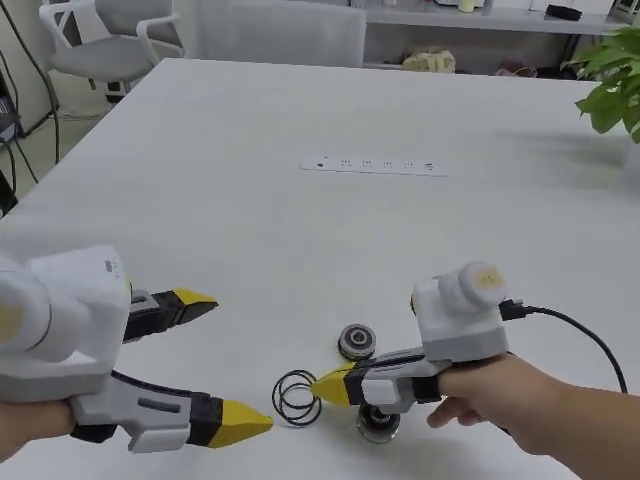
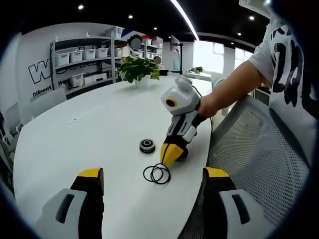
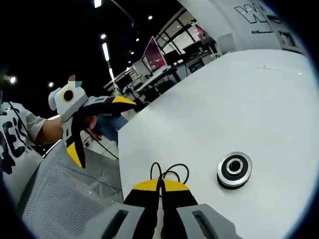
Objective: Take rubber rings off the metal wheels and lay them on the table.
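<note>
A few thin black rubber rings (image 1: 296, 398) lie overlapped on the white table (image 1: 300, 230) near its front edge. One metal wheel (image 1: 357, 341) lies flat just behind them. A second wheel (image 1: 378, 424) sits under my right gripper (image 1: 322, 385), which is shut, its yellow tips at the edge of the rings. In the right gripper view the shut tips (image 3: 159, 185) meet the rings (image 3: 172, 172), with the wheel (image 3: 234, 169) to the right. My left gripper (image 1: 222, 362) is open, left of the rings. Its own view shows the rings (image 2: 157, 174), wheel (image 2: 147, 145) and right gripper (image 2: 167, 155).
A white power strip (image 1: 375, 165) lies mid-table. A potted plant (image 1: 612, 85) stands at the far right and an office chair (image 1: 110, 40) beyond the far left corner. A mesh chair (image 2: 249, 149) is close to the table's near edge.
</note>
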Tool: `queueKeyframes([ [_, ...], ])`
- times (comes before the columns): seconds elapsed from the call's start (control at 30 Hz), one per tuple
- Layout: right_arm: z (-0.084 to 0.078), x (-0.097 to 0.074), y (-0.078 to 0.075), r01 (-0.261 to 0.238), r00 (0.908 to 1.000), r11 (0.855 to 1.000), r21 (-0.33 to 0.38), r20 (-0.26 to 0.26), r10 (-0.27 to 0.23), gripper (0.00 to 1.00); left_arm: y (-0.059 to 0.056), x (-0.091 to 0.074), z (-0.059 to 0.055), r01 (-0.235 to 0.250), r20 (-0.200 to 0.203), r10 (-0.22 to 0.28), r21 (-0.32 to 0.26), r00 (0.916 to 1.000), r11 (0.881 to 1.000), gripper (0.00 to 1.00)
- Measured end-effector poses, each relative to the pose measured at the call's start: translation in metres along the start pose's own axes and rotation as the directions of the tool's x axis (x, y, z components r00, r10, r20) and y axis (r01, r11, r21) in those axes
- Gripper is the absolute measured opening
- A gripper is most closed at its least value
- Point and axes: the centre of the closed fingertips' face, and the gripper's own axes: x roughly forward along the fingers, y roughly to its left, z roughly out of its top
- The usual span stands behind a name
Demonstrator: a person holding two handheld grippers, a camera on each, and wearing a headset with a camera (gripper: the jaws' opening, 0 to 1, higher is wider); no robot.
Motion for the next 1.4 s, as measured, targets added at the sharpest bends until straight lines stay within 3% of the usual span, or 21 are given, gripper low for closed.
queueKeyframes([
  [0.53,-0.007,0.002,-0.009,0.041,0.9984,0.999,-0.035,-0.037,-0.042,0.00,-0.001,-0.008,-0.003,-0.001,-0.011,0.001,-0.012,0.9999,1.000,0.79],
  [0.9,-0.011,0.002,-0.012,0.057,0.9964,0.995,-0.086,-0.057,-0.062,0.07,-0.001,-0.007,-0.005,0.001,-0.020,-0.001,-0.013,0.9998,1.000,0.79],
  [1.0,-0.008,-0.001,-0.012,0.061,0.9967,0.994,-0.092,-0.048,-0.065,0.09,-0.001,-0.006,-0.005,0.003,-0.023,-0.003,-0.013,0.9997,1.000,0.79],
  [1.4,0.024,-0.018,-0.014,0.086,0.9944,0.992,-0.095,0.069,-0.080,0.16,0.003,-0.002,0.005,0.005,-0.015,-0.005,-0.004,0.9999,1.000,0.77],
])
